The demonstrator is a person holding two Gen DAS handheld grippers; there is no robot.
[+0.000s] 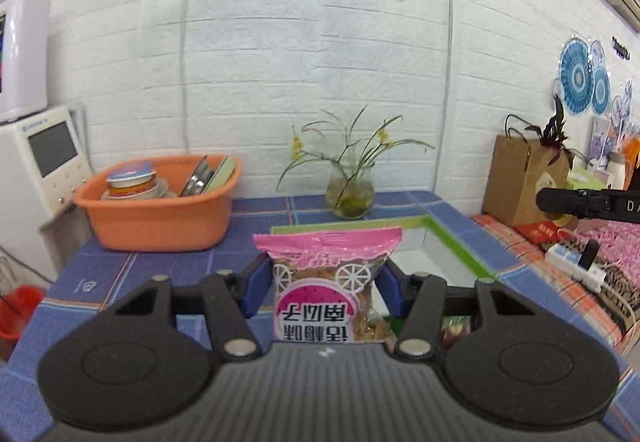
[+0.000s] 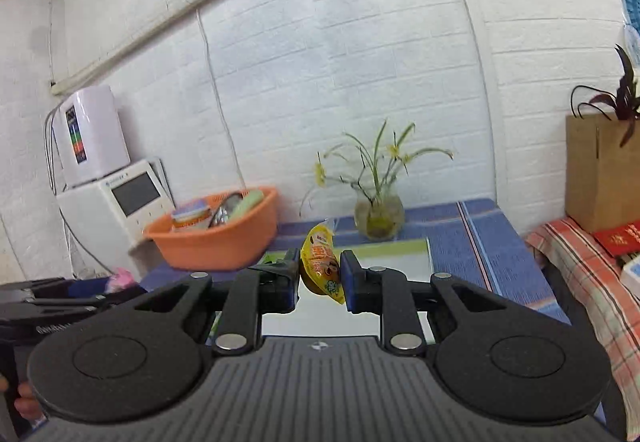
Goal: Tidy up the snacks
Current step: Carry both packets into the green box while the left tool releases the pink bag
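Note:
My left gripper [image 1: 325,284] is shut on a pink snack bag [image 1: 326,278] with clear panels and upside-down print, held upright above the blue tiled counter. Behind it lies a white tray with a green rim [image 1: 452,238]. My right gripper [image 2: 320,278] is shut on a small yellow snack packet [image 2: 322,262], held above the same white tray [image 2: 400,262]. The right gripper's black body shows at the right edge of the left wrist view [image 1: 588,201]. The left gripper's body shows at the left edge of the right wrist view [image 2: 48,302].
An orange basin [image 1: 160,209] with bowls and dishes stands at the back left. A glass vase with a plant [image 1: 350,189] stands by the white brick wall. A brown paper bag [image 1: 524,181], a power strip [image 1: 576,262] and a plaid cloth [image 2: 580,274] lie at the right.

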